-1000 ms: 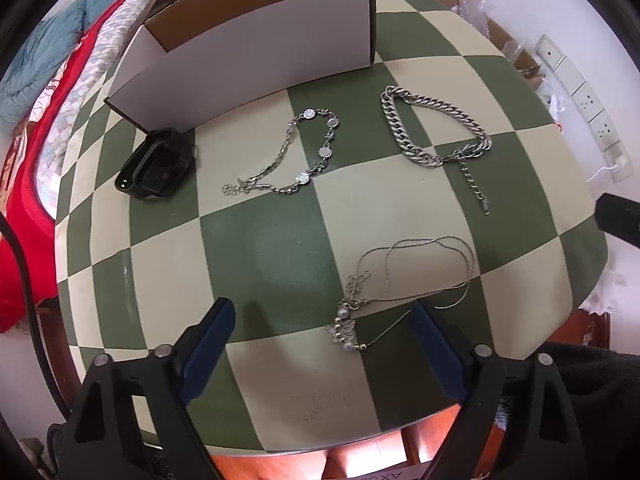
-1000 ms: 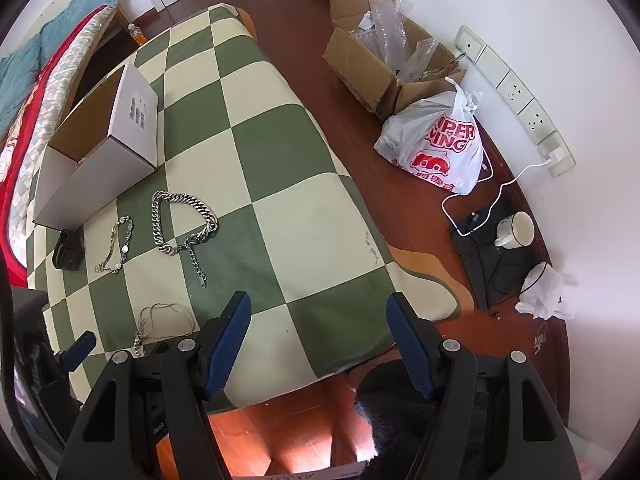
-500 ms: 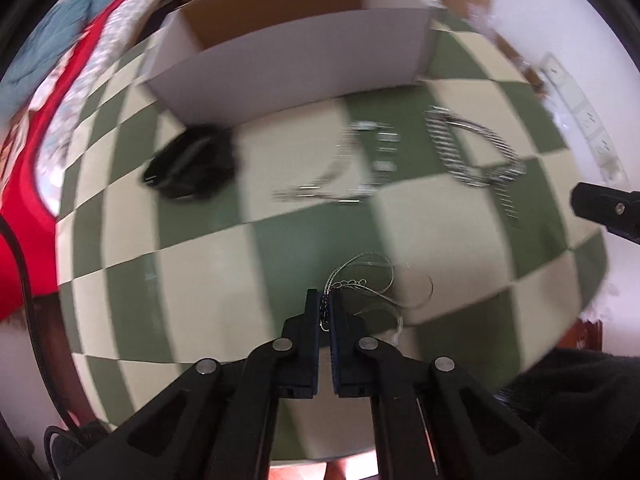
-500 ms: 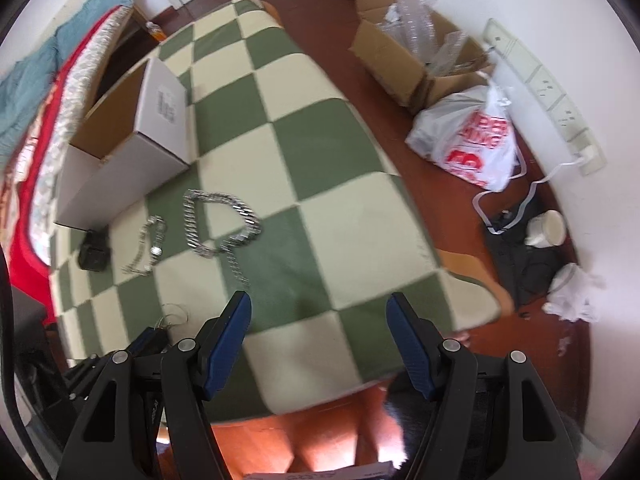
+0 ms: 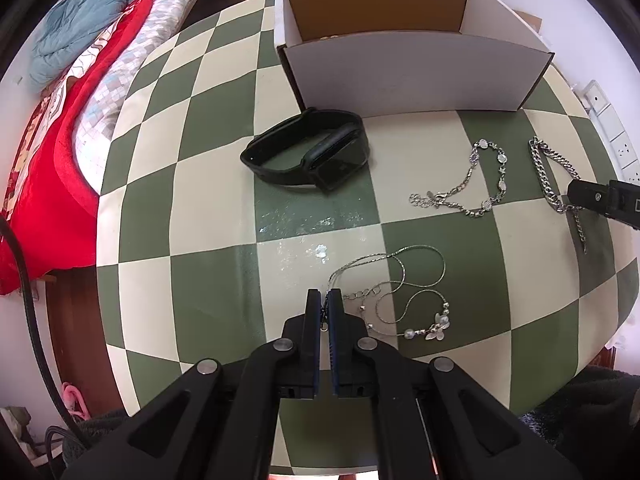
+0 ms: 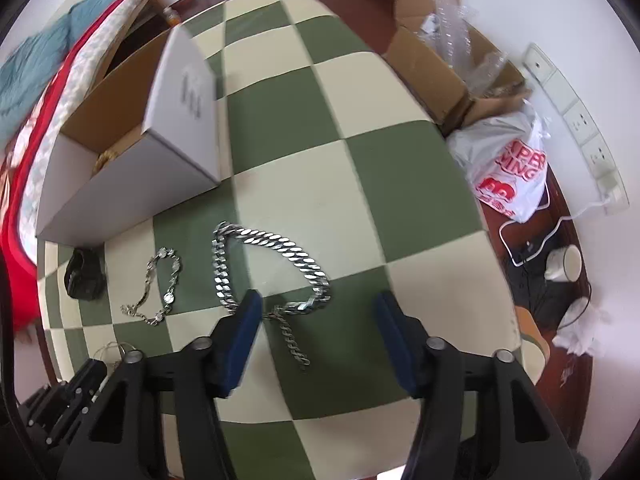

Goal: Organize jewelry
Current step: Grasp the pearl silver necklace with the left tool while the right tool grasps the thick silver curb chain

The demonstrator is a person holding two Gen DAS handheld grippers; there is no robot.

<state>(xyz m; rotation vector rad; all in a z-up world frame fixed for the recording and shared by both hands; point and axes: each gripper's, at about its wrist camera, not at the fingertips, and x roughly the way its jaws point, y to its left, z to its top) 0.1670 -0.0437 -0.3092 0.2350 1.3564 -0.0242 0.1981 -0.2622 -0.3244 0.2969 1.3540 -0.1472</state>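
Blue-padded fingers of the left gripper (image 5: 328,306) are pressed together on the thin chain of a pearl-and-butterfly necklace (image 5: 404,300), whose loops and pendant trail across the green-and-cream checked bench (image 5: 208,216) just right of the fingers. Beyond the necklace, toward the white cardboard box (image 5: 408,68) at the bench's far side, lie a black smart band (image 5: 312,152) close against the box's front wall and, right of the band, a silver disc-link bracelet (image 5: 468,184). Farther right of that bracelet lies a heavy silver curb chain (image 6: 264,264).

Fingers of the right gripper (image 6: 320,332) stand wide apart, holding nothing, poised over the near end of the curb chain; its thin tail runs between them. Inside the box something gold-coloured (image 6: 105,159) shows, too blurred to identify. Left of the box, a red and blue bed (image 5: 60,92) borders the bench.
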